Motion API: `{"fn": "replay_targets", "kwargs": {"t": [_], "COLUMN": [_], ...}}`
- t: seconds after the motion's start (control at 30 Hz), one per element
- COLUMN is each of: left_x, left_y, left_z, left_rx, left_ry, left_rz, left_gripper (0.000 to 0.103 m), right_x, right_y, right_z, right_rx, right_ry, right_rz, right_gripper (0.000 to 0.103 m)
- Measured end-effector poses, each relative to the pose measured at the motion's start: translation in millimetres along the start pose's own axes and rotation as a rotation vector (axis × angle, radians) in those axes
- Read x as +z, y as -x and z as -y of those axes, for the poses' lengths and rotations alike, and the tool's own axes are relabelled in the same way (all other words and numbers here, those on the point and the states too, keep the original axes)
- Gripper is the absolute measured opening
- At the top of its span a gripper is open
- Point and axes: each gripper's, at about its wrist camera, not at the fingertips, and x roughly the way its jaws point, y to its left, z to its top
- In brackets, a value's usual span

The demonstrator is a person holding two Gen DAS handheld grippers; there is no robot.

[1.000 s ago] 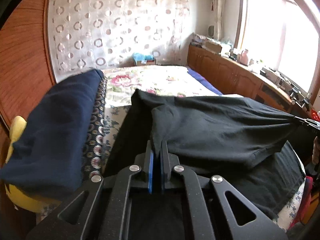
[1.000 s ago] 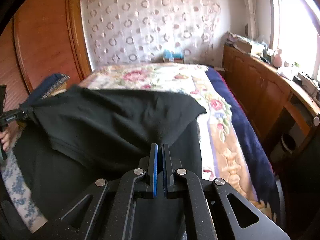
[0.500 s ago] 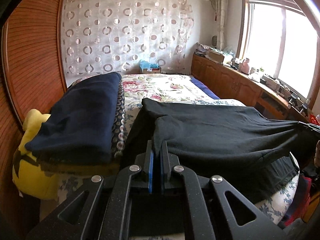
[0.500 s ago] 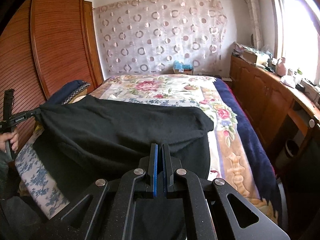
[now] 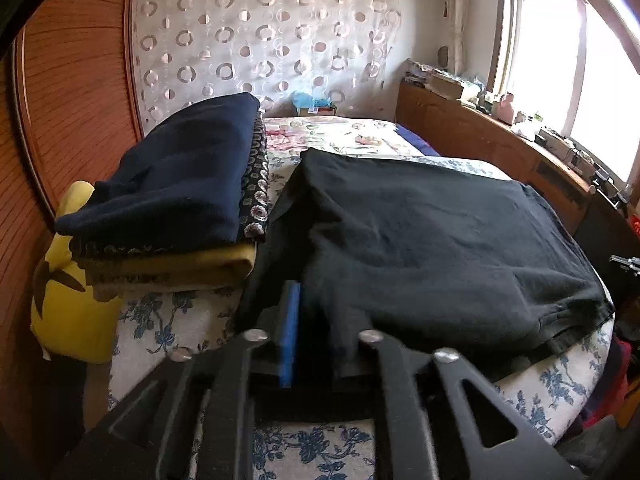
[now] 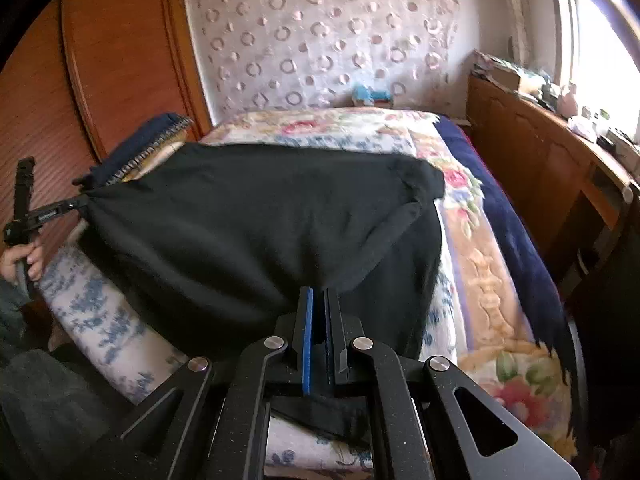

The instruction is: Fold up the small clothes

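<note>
On the near end of a bed [image 5: 172, 320] covered in white cloth with a blue floral print, a black garment [image 5: 420, 240] of soft, matte knit lies doubled over, its upper layer spread broad and mostly flat with a few shallow creases, its hemmed lower edge showing beneath at the right. The left gripper [image 5: 320, 320] sits at the garment's near left corner with its jaws opening: the blue pad [image 5: 290, 336] on one finger stands clear of the cloth, while a fold of black fabric still drapes between the fingers and over the other one. The right gripper [image 6: 318, 320] is clenched on the garment's near right edge, its blue pads pressed together with a thin pinch of cloth running up from them; a loose black strip hangs below its frame. In the right wrist view the cloth stretches taut toward the left gripper, held by a hand [image 6: 24, 260] at the far left. Beside the garment rests a stack of folded clothes [image 5: 180, 200]: navy fleece on top, a dotted patterned layer, then mustard yellow, beside a yellow cushion [image 5: 68, 304]. A ribbed wooden wardrobe [image 5: 72, 92] stands behind.
</note>
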Motion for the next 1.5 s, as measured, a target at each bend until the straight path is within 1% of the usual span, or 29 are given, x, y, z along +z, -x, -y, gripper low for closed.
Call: {"fn": "replay_targets", "kwargs": {"t": [0.03, 0.07, 0.1, 0.13, 0.17, 0.2, 0.23, 0.27, 0.33, 0.43, 0.53, 0.63, 0.7, 0.8, 0.9, 1.0, 1.03, 1.07, 1.23, 1.43, 1.5], "left_x": [-1, -2, -2, -2, -1, -2, -2, -3, -4, -8, -10, -13, -15, -18, -19, -19, -20, -20, -20, -28, -30], "left_y": [1, 2, 3, 3, 3, 2, 1, 0, -2, -3, -5, -6, -6, -8, -12, -17, -19, -20, -31, -41, -40], "left_z": [-1, -1, -2, -3, -4, -4, -5, -5, -6, -4, -5, -8, -9, -11, -14, -17, -19, -21, -31, -34, -33], "left_rx": [-0.009, -0.019, -0.024, -0.021, -0.020, -0.023, -0.029, -0.034, -0.033, 0.003, 0.008, 0.015, 0.019, 0.026, 0.032, 0.042, 0.047, 0.052, 0.062, 0.045, 0.040], "left_ry": [0.005, 0.011, 0.015, 0.015, 0.014, 0.015, 0.018, 0.021, 0.021, 0.016, 0.020, 0.024, 0.025, 0.030, 0.037, 0.037, 0.038, 0.041, 0.045, 0.059, 0.056], "left_rz": [0.006, 0.011, 0.015, 0.013, 0.011, 0.011, 0.009, 0.005, 0.001, 0.010, 0.001, -0.003, -0.006, -0.013, -0.026, -0.042, -0.047, -0.053, -0.099, -0.148, -0.148], "left_gripper": [0.038, 0.047, 0.052, 0.057, 0.068, 0.075, 0.076, 0.077, 0.077, 0.077, 0.077, 0.077, 0.077, 0.077, 0.077, 0.077, 0.077, 0.077, 0.077, 0.077, 0.077], "right_x": [2, 5, 9, 15, 20, 23, 24, 29, 27, 32, 39, 45, 46, 46, 48, 49, 50, 51, 54, 49, 50], "right_y": [-1, -1, 1, 0, -2, -4, -7, -14, -28, -59, -91, -110, -122, -131, -136, -141, -143, -146, -152, -148, -151], "right_z": [0, 1, 1, -3, -5, -8, -11, -13, -22, -32, -40, -41, -41, -41, -39, -52, -54, -54, -53, -52, -53], "right_rx": [-0.017, -0.037, -0.046, -0.044, -0.044, -0.050, -0.058, -0.062, -0.041, -0.008, -0.003, 0.008, 0.006, 0.010, 0.005, -0.015, -0.012, -0.007, 0.000, 0.000, 0.001], "right_ry": [-0.004, -0.007, -0.008, -0.007, 0.000, 0.008, 0.016, 0.020, 0.025, 0.048, 0.075, 0.078, 0.075, 0.082, 0.089, 0.154, 0.162, 0.159, 0.157, 0.155, 0.155], "right_rz": [0.000, 0.006, 0.021, 0.032, 0.043, 0.053, 0.061, 0.063, 0.065, 0.042, 0.008, -0.021, -0.055, -0.090, -0.083, -0.097, -0.100, -0.102, -0.100, -0.096, -0.096], "right_gripper": [0.012, 0.024, 0.031, 0.041, 0.046, 0.049, 0.053, 0.054, 0.055, 0.054, 0.054, 0.054, 0.054, 0.055, 0.056, 0.066, 0.069, 0.070, 0.072, 0.072, 0.072]}}
